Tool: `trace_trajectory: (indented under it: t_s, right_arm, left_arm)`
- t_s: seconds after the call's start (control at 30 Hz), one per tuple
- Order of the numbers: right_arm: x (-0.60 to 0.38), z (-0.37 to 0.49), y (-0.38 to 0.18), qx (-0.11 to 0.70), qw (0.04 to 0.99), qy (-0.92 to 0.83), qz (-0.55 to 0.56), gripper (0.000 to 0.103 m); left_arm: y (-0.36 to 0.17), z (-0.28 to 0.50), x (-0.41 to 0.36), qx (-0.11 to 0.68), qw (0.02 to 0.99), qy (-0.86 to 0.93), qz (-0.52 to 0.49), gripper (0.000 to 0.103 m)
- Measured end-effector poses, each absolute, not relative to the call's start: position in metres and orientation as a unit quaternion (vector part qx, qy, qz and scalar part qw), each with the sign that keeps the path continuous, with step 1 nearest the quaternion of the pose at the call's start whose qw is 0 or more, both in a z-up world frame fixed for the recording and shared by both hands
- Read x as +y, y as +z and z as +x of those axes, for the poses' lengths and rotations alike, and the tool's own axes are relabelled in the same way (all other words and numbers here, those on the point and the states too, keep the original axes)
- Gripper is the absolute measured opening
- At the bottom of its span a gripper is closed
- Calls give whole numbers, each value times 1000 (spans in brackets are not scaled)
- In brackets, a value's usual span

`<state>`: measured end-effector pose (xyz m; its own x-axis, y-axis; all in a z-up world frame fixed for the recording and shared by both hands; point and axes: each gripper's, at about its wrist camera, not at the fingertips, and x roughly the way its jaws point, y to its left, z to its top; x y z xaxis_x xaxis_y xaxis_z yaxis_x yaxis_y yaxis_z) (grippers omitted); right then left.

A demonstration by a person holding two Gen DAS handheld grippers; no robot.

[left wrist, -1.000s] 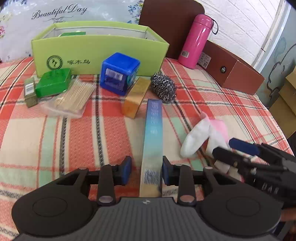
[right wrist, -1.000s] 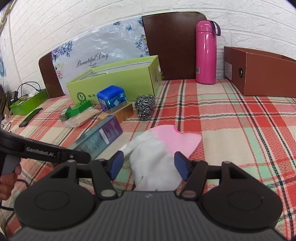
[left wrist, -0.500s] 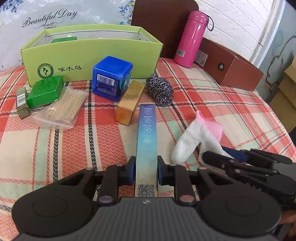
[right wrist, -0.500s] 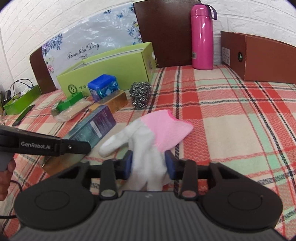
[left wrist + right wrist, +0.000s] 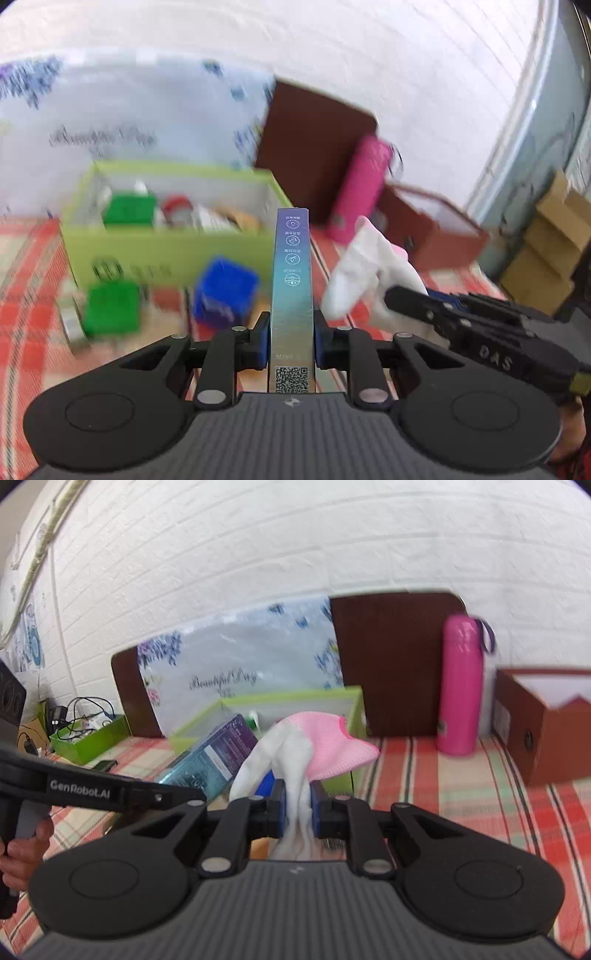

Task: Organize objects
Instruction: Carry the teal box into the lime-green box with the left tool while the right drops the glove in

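the left gripper [image 5: 289, 341] is clamped on a long blue-teal carton [image 5: 291, 273], its blue pads pressed to both narrow sides near the end with the qr code. the carton sticks out forward and sits raised above the red plaid cloth [image 5: 26, 280], its far end showing in front of the green open box [image 5: 173, 254]. inside that box a green packet and a few blurred items lie. near the box's front wall, on the cloth, sit a blue cube-shaped box [image 5: 225, 291] and a green flat box [image 5: 110, 308], both blurred.

the right gripper [image 5: 298, 808] is pinched tight on a white and pink glove [image 5: 295, 753], the white fabric squeezed between the pads and the pink cuff flopping over to the right, off the cloth. in the right wrist view the carton shows just left of the glove. farther right, a pink bottle [image 5: 461, 685] stands upright by the wall, beside a brown box [image 5: 543, 723].
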<state>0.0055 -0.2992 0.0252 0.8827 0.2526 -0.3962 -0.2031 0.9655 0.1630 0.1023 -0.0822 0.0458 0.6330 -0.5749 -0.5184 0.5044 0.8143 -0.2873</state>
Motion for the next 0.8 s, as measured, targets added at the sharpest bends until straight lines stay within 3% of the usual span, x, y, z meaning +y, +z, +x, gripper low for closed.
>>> trace_trajectory:
  t_s: [0.37,0.73,0.8]
  right_arm:
    - [-270,105,61,181,976,121,-12,13]
    - [-248,205,13,226,963,127,-67,14]
    - [-245,219,-1,239,960,128,-68,22]
  left_arm:
    - [92,196,-77,267,927,-251,-86,23]
    - [61,281,-93,301,920,-235,-90,23]
    - [52,289,-95,310,918,-234,-84,23]
